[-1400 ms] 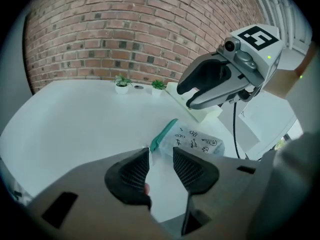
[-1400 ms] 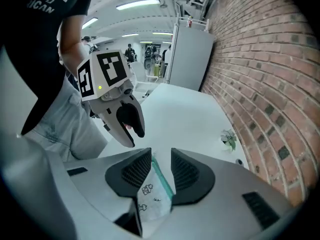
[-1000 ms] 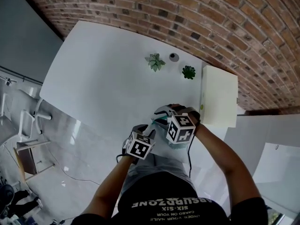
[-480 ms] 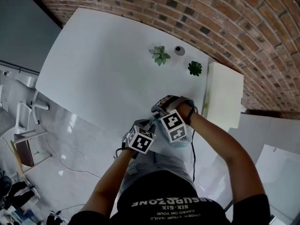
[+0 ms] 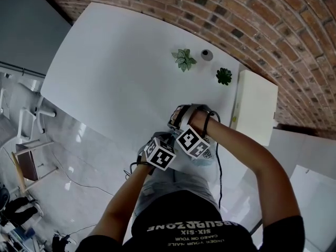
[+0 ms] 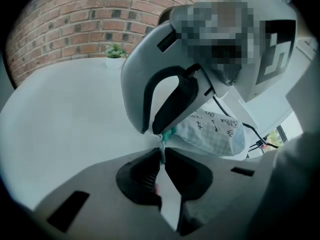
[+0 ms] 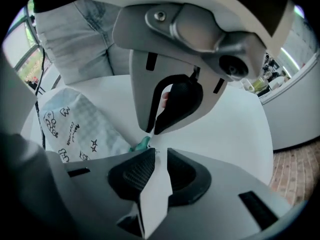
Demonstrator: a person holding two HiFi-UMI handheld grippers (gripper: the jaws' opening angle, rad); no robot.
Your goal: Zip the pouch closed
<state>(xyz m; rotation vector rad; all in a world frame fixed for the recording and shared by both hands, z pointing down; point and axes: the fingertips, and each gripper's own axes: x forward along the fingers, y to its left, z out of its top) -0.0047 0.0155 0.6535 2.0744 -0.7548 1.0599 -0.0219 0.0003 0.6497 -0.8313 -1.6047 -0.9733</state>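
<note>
A pale blue checked pouch (image 5: 205,158) with small printed drawings lies at the near edge of the white table (image 5: 121,72); it also shows in the left gripper view as the pouch (image 6: 212,131) and in the right gripper view as the pouch (image 7: 75,126). Both grippers point steeply down at its teal-trimmed end, tip to tip. My left gripper (image 6: 162,151) is closing, and its tips pinch a thin fabric tab (image 6: 161,143) at that end. My right gripper (image 7: 160,151) is also closing, with a gap still between its jaws; the teal end (image 7: 141,144) lies just to its left.
Two small potted plants (image 5: 184,59) (image 5: 224,76) and a small grey round object (image 5: 207,54) stand at the table's far side by the brick wall. A white box (image 5: 255,106) sits at the right. A black cable (image 5: 217,167) hangs off the near edge.
Both grippers have come down onto the pouch's end. The right gripper has rolled, its marker cube showing a different face.
</note>
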